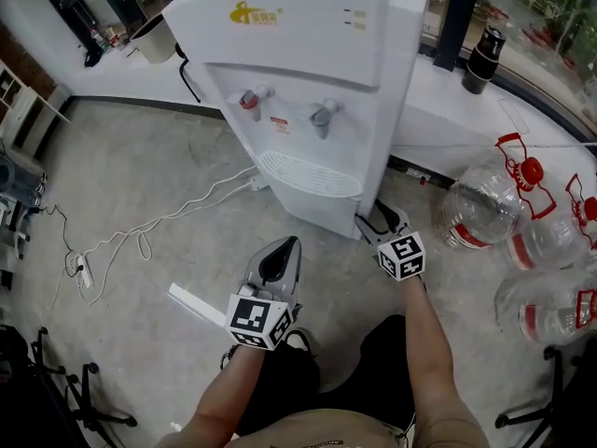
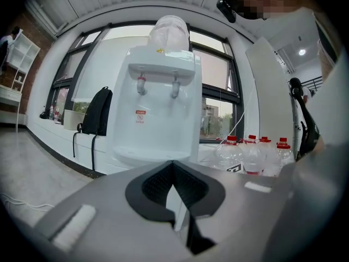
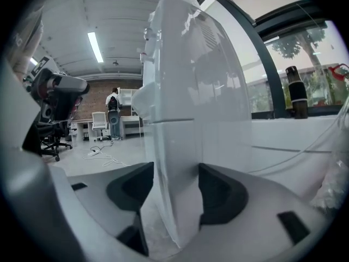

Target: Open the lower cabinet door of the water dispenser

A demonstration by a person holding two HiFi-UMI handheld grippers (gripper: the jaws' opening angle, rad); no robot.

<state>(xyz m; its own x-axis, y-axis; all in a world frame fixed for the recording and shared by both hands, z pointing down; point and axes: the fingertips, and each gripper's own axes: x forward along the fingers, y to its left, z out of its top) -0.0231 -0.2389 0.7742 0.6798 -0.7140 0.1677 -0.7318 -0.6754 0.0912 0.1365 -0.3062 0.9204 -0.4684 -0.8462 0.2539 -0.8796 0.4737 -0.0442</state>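
Note:
The white water dispenser (image 1: 298,54) stands on the floor against a window ledge, two taps on its front. Its lower cabinet front is hidden under the drip tray in the head view. My right gripper (image 1: 378,224) sits at the dispenser's lower right corner. In the right gripper view, that gripper (image 3: 175,187) is open, its jaws straddling the vertical corner edge of the lower cabinet (image 3: 180,162), below a horizontal seam. I cannot tell whether the pads touch it. My left gripper (image 1: 283,245) is shut and empty, held back from the front and pointing at the dispenser (image 2: 163,108).
Several clear water bottles with red caps (image 1: 485,203) lie on the floor to the right. A white cable and power strip (image 1: 140,241) trail to the left. A white strip (image 1: 196,304) lies near my left gripper. A black flask (image 1: 483,59) stands on the ledge.

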